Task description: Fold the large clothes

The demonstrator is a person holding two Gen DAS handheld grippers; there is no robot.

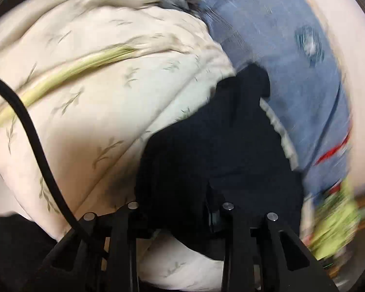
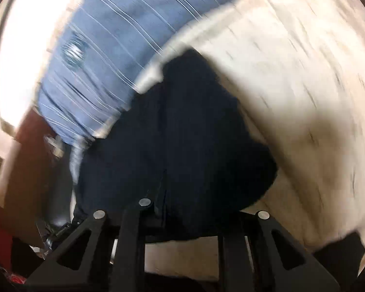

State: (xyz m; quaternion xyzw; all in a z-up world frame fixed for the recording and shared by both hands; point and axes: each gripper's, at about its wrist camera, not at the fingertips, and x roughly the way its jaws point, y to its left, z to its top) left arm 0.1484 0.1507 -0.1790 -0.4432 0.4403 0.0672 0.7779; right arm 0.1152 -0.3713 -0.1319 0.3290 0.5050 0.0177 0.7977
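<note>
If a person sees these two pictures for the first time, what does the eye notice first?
First comes the dark navy garment, filling the lower middle of both views right at the gripper fingers. Beside it lies the cream quilt with leaf print and a green stripe, on the left in the left wrist view. The blue bedsheet spreads beyond, blurred by motion.

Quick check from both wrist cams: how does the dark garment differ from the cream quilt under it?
Colour: the dark garment is plain navy-black; the cream quilt is pale with small leaf sprigs and a green stripe.
Extent: the garment covers a patch in front of the grippers; the quilt spreads much wider around it.
Position: the garment lies on top, reaching the left gripper and right gripper; the quilt lies beneath.
Both are soft, rumpled fabric.
</note>
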